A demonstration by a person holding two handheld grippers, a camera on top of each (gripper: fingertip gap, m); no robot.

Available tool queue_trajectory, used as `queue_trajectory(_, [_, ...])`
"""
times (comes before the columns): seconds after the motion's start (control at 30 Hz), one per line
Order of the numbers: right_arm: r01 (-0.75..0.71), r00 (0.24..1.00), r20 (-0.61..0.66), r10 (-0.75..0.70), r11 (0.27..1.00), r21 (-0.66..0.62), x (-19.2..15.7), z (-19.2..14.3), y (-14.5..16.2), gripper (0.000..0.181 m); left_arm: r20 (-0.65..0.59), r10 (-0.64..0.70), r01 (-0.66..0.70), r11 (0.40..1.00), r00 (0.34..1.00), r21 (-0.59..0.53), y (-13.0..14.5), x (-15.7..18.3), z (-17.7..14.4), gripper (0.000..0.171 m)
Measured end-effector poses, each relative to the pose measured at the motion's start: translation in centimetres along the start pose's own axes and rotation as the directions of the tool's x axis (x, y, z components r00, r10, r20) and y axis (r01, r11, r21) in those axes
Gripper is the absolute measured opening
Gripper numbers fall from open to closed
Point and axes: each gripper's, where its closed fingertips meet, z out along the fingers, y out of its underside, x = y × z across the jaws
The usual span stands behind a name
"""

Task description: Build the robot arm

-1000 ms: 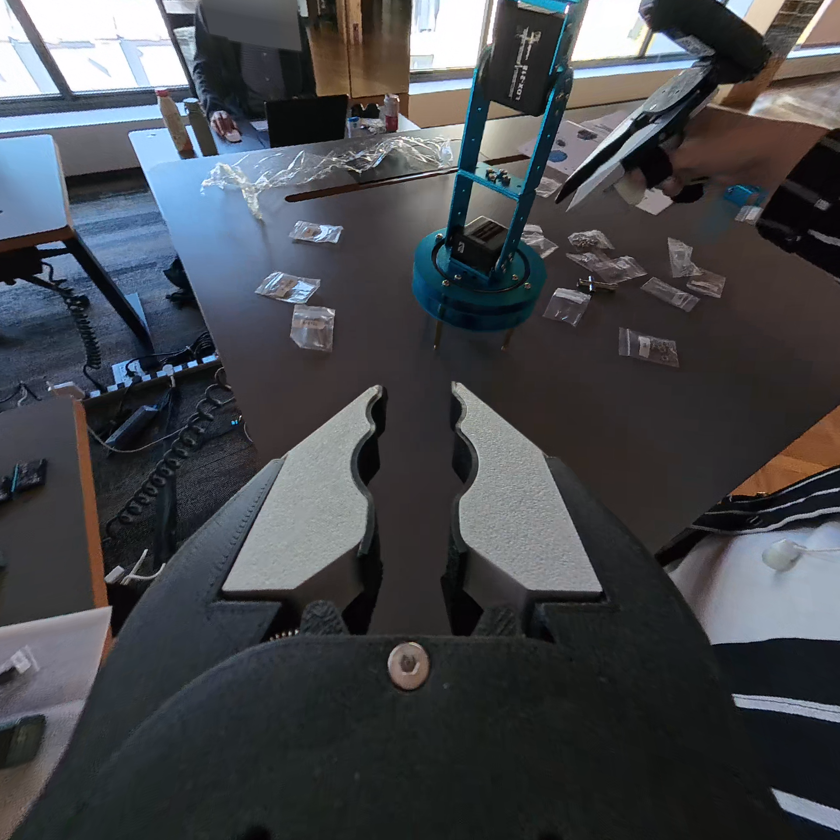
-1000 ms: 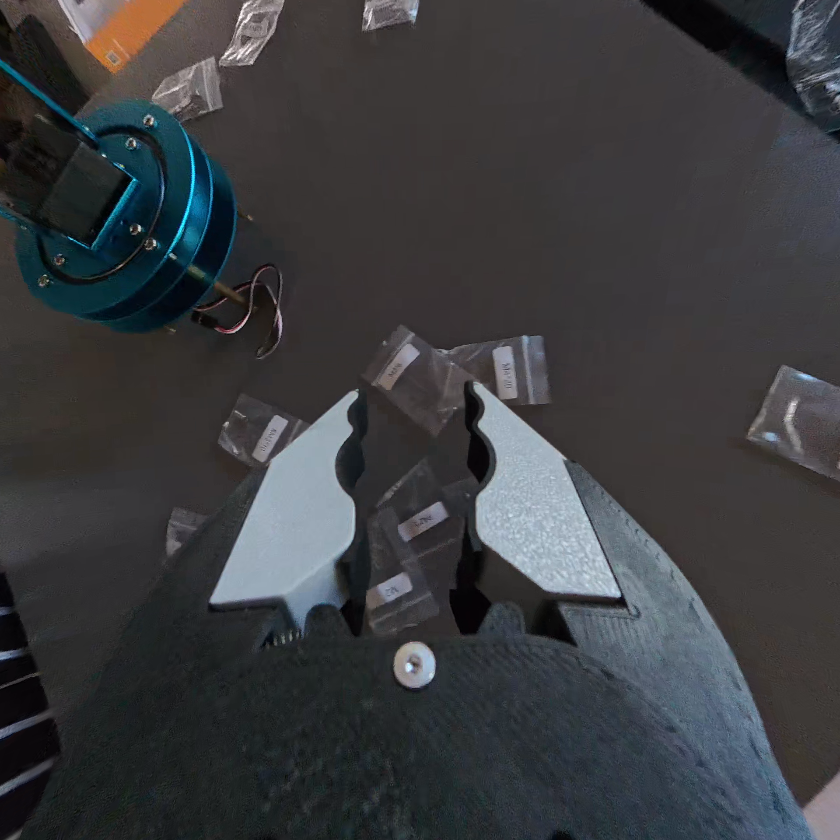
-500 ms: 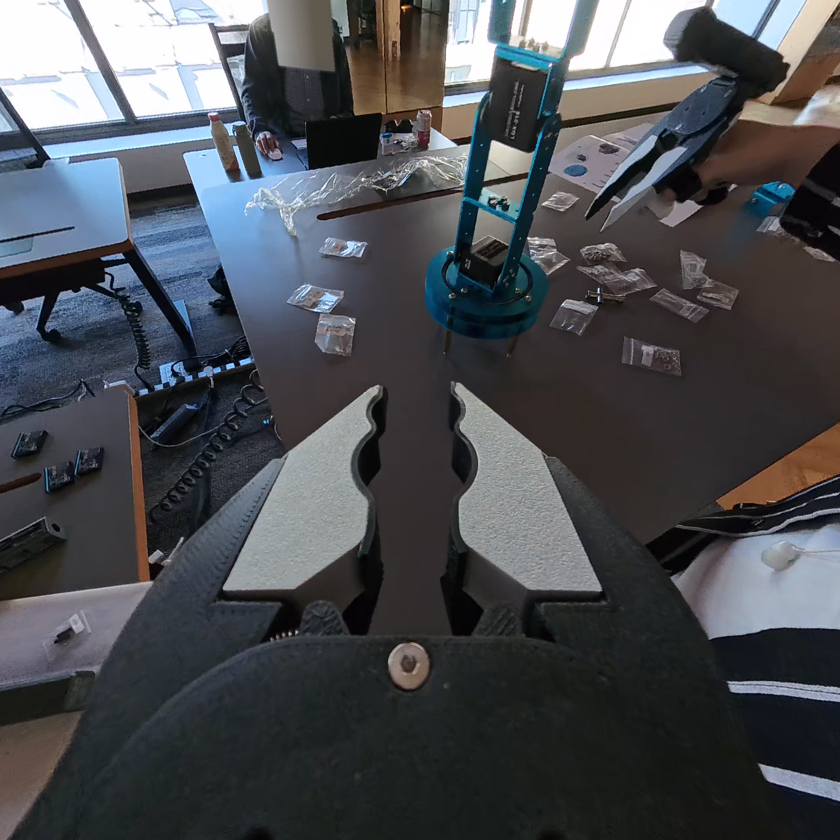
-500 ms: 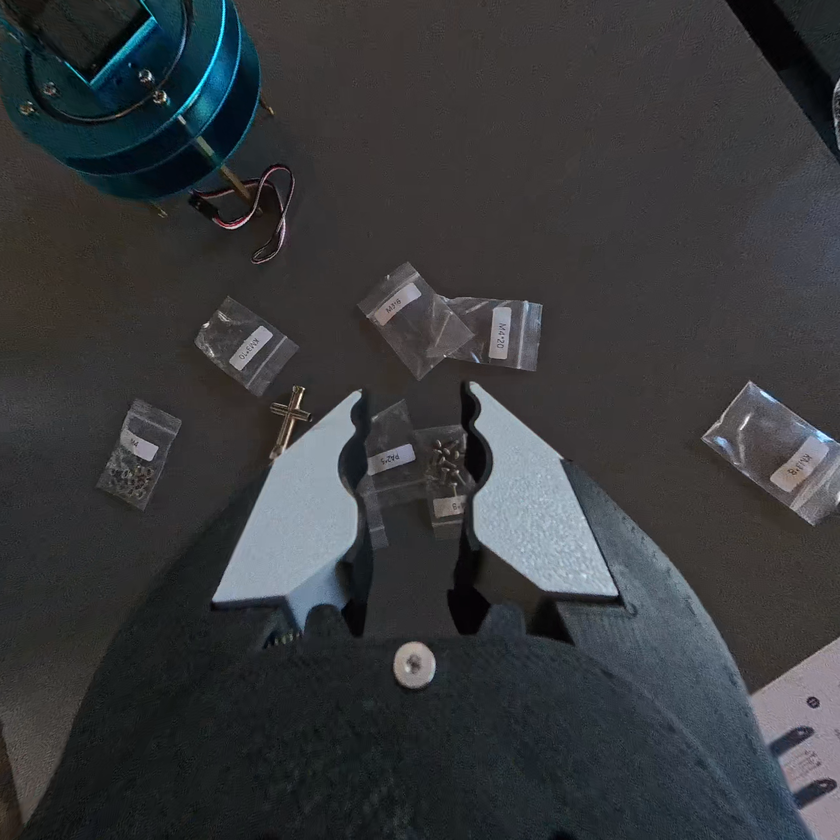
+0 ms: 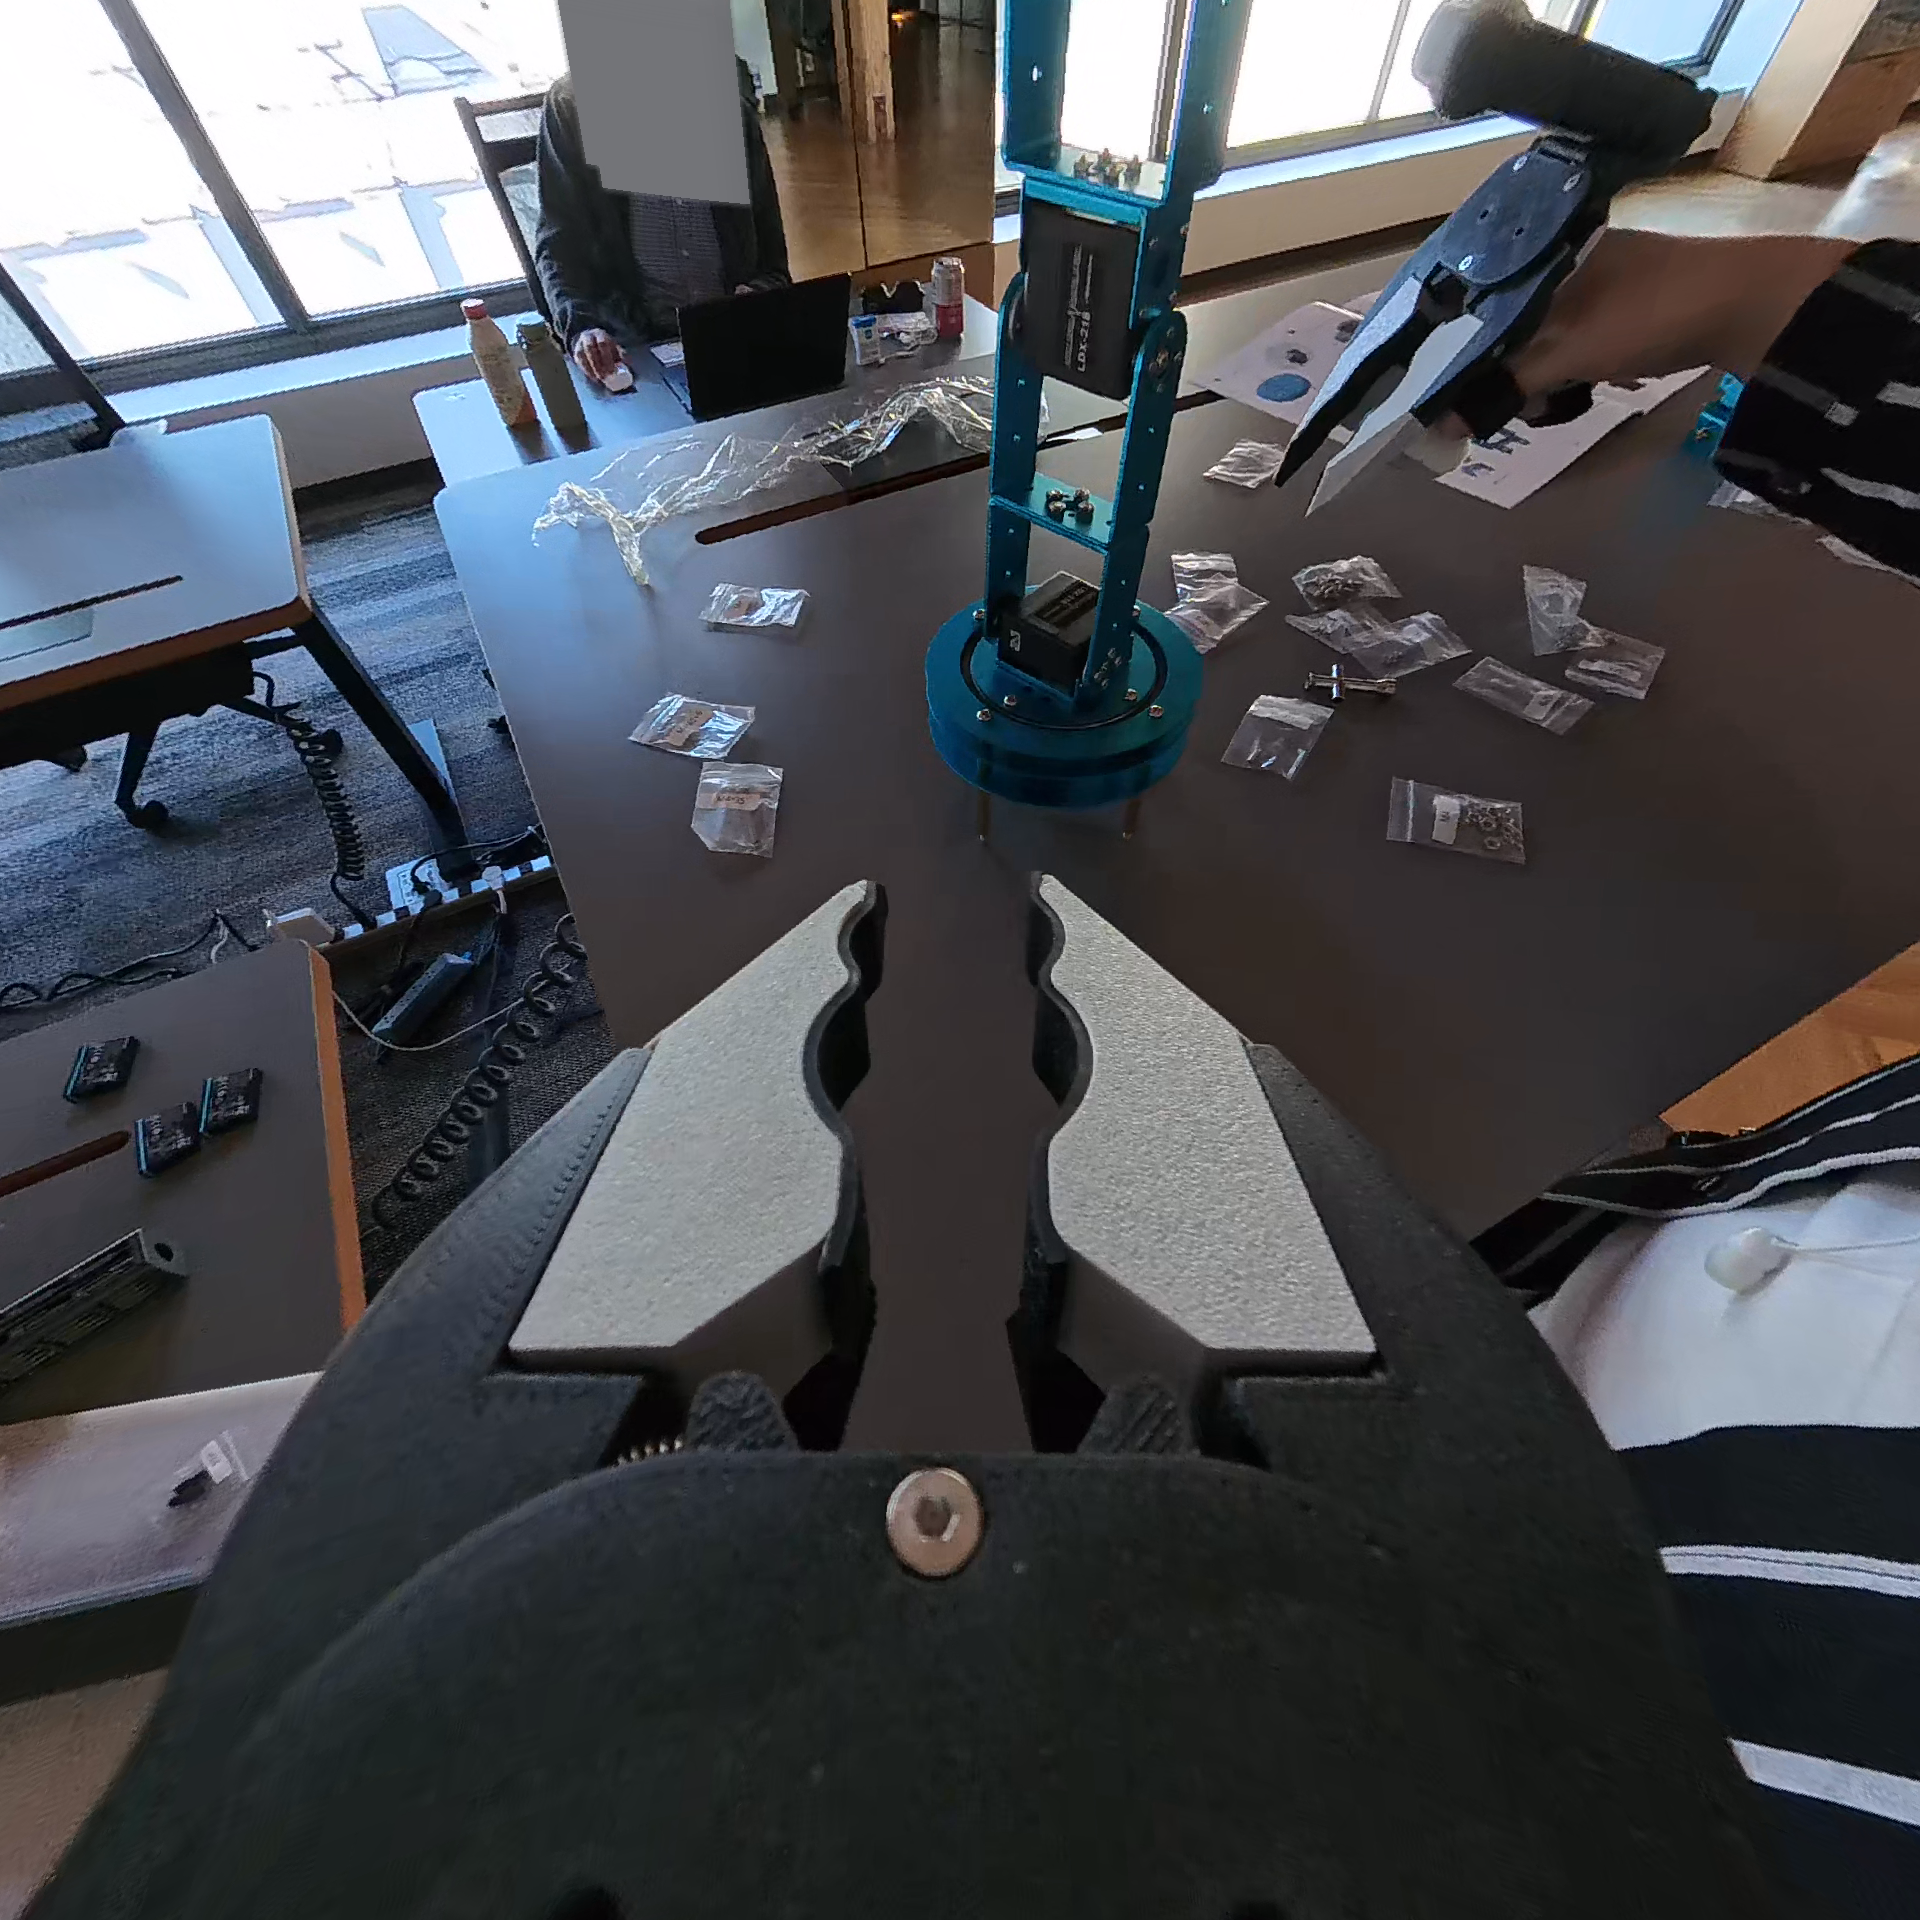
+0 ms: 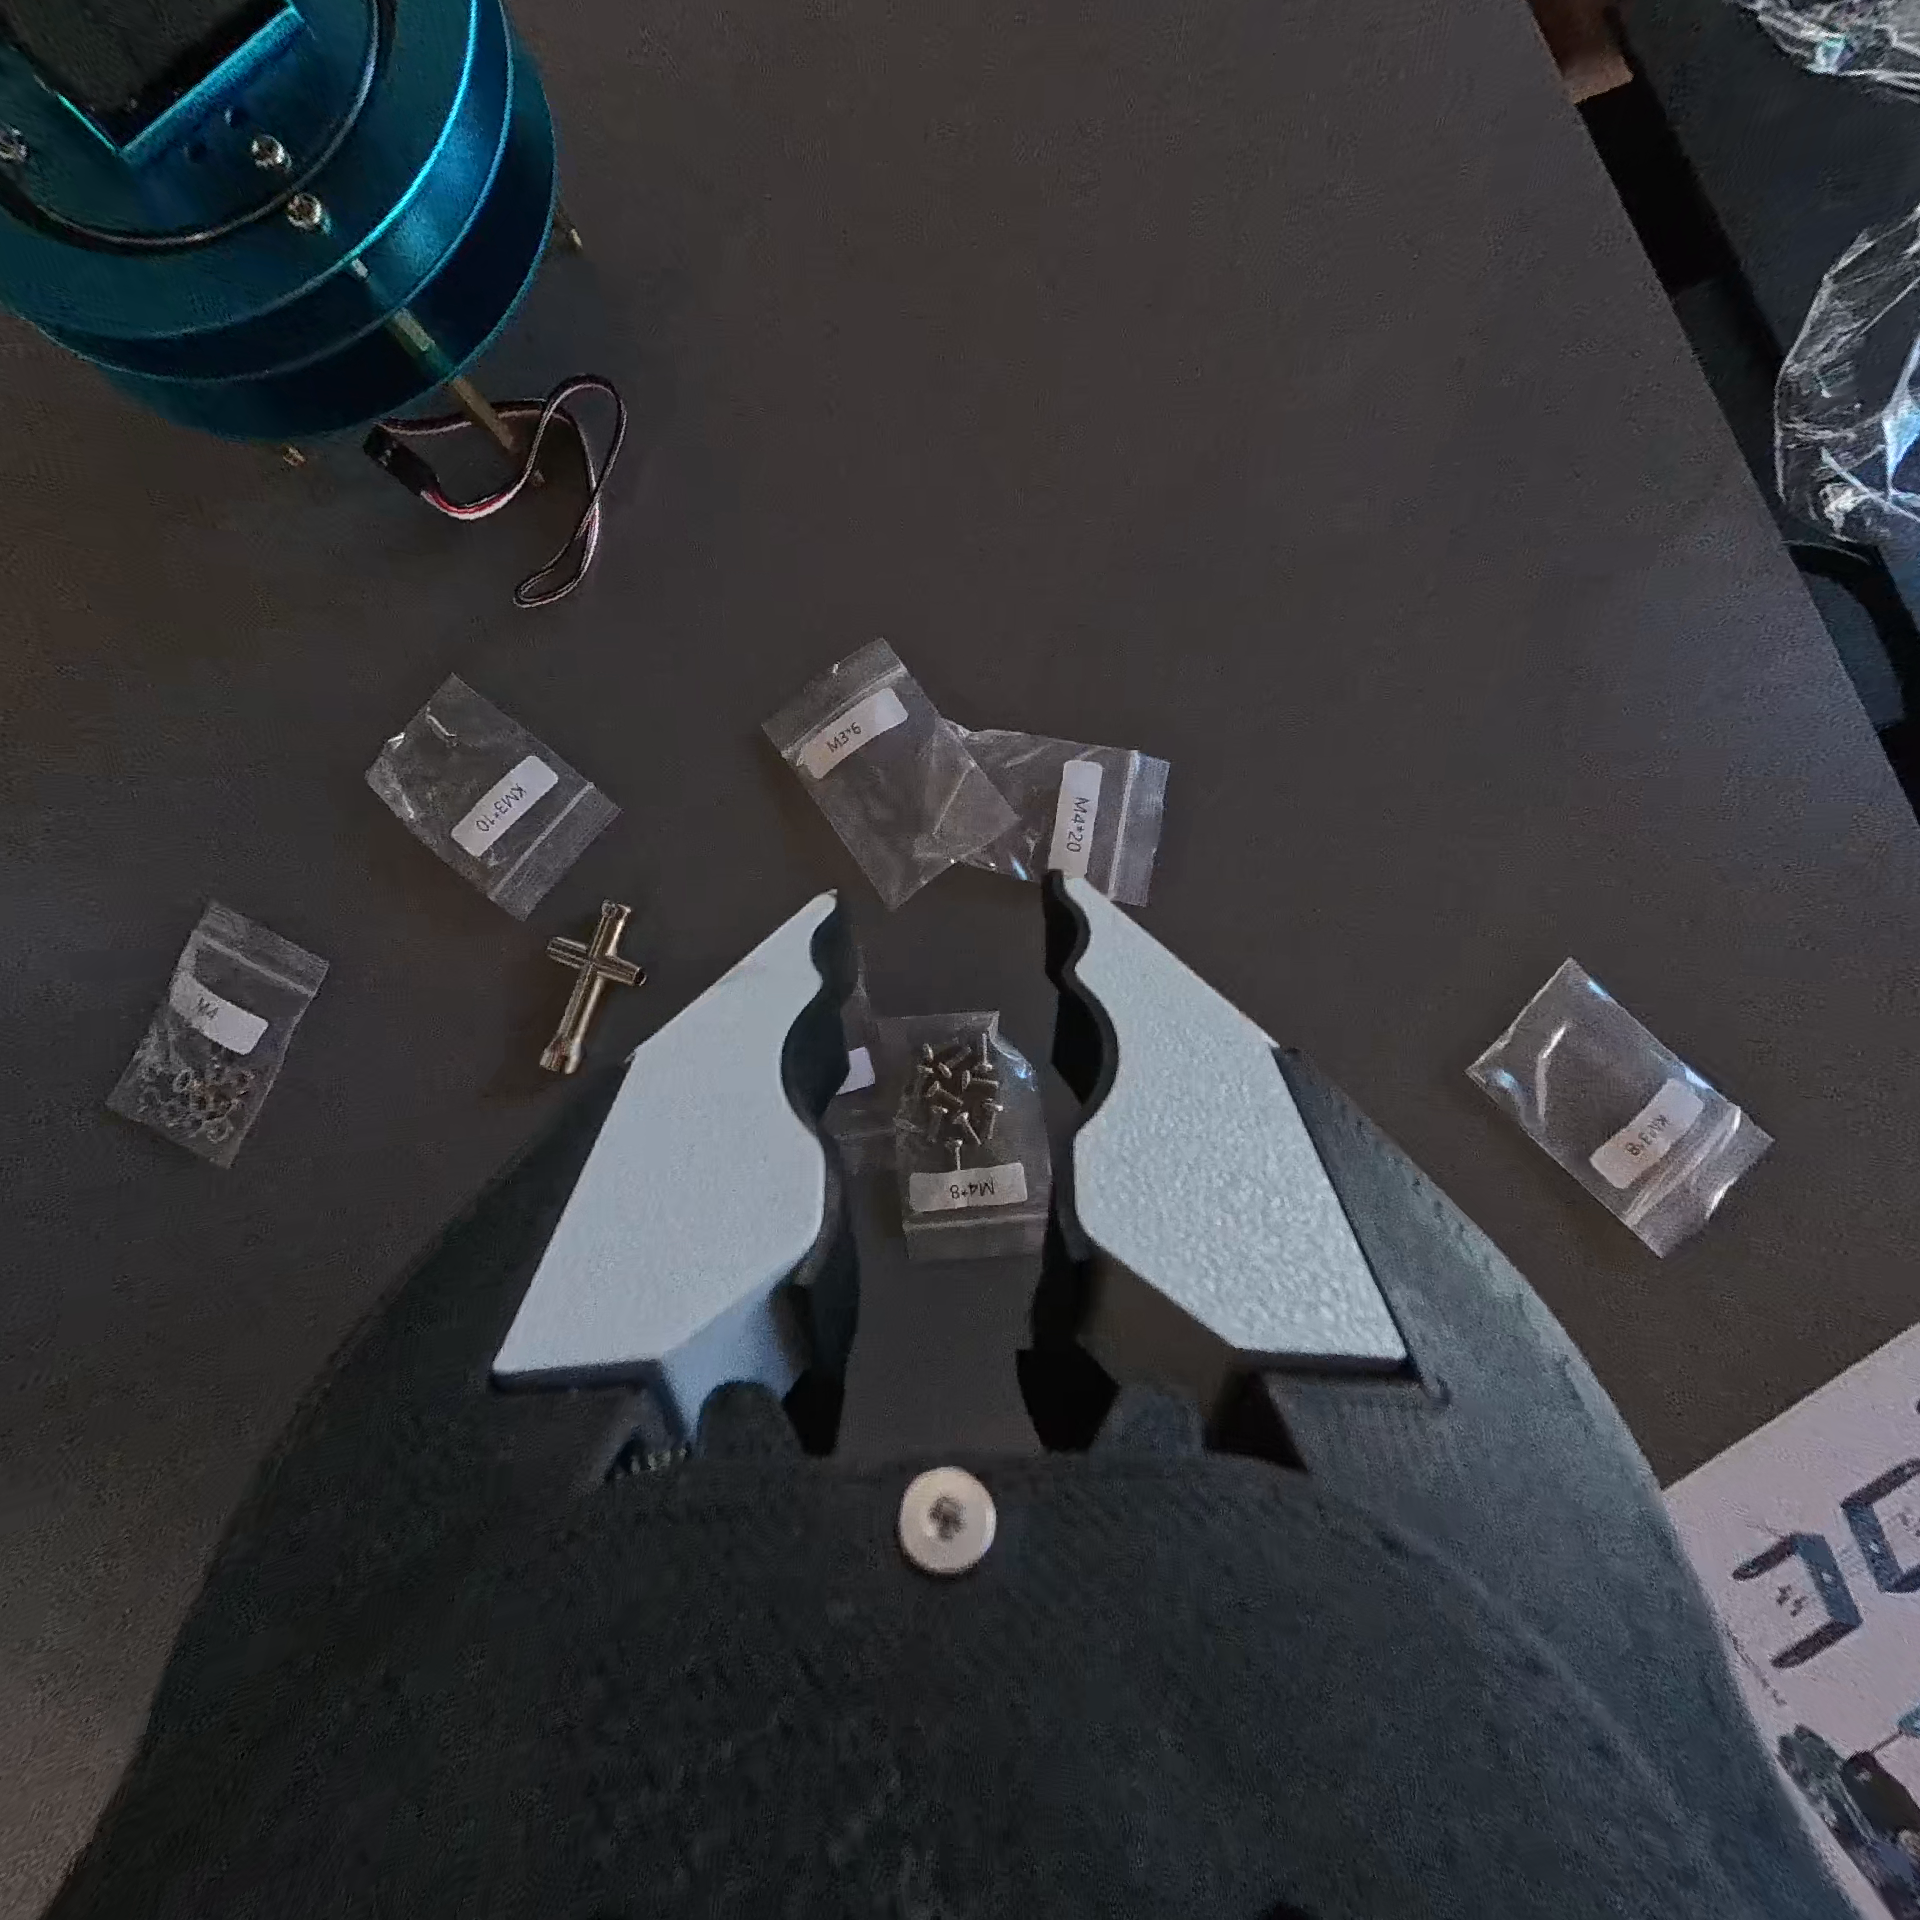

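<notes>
- The left gripper (image 5: 956, 904) hangs over the near edge of a dark table (image 5: 1351, 987), its two pale, grainy fingers (image 5: 727, 1143) set a modest gap apart with nothing between them and nothing touched.
- The right gripper (image 6: 940, 904) points down at the table from above, its fingers (image 6: 1195, 1174) likewise parted and holding nothing; framed in the gap, lying flat on the table, is a small clear bag of screws (image 6: 961, 1117) with a white label.
- In the left wrist view the right gripper (image 5: 1320, 483) shows high at the far right, held by a hand (image 5: 1621, 322), its tips well above the table.
- A second clear bag (image 6: 854, 1070) beside the screws is mostly hidden behind the left finger.
- More glossy zip bags lie scattered: two overlapping ones (image 6: 966, 795) just past the fingertips, one (image 6: 1621, 1107) off to the right, one (image 6: 488, 795) to the left, and one of small rings (image 6: 213, 1034) further left.
- A metal cross-shaped wrench (image 6: 592, 982) lies just beside the left finger.
- A blue metal robot arm (image 5: 1070, 520) stands upright on a round, stacked base (image 6: 260, 208) with thin legs; its top is cut off by the frame. A looped wire (image 6: 551, 488) trails from beneath it.
- Crumpled plastic wrap (image 5: 769, 468) lies at the table's far end, and a printed sheet (image 6: 1829, 1621) is cropped at the lower right.
- A seated person (image 5: 644, 239) works at a laptop (image 5: 764, 343) by the windows.
</notes>
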Motion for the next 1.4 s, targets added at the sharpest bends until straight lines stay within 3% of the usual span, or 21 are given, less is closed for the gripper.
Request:
queue_trajectory(0.83, [0.049, 0.999, 0.015, -0.05, 0.999, 0.022, -2.7, -0.7, 2.0, 0.035, -0.038, 0.027, -0.028, 0.999, 0.999, -0.019, -0.9, 1.1, 2.0, 0.025])
queue_trajectory(1.4, [-0.039, 0.998, -0.057, 0.042, 0.998, 0.055, -3.6, -5.6, 8.0, 0.035, -0.161, 0.095, -0.1, 0.995, 0.982, -0.025, -2.7, 4.7, 5.5, 0.026])
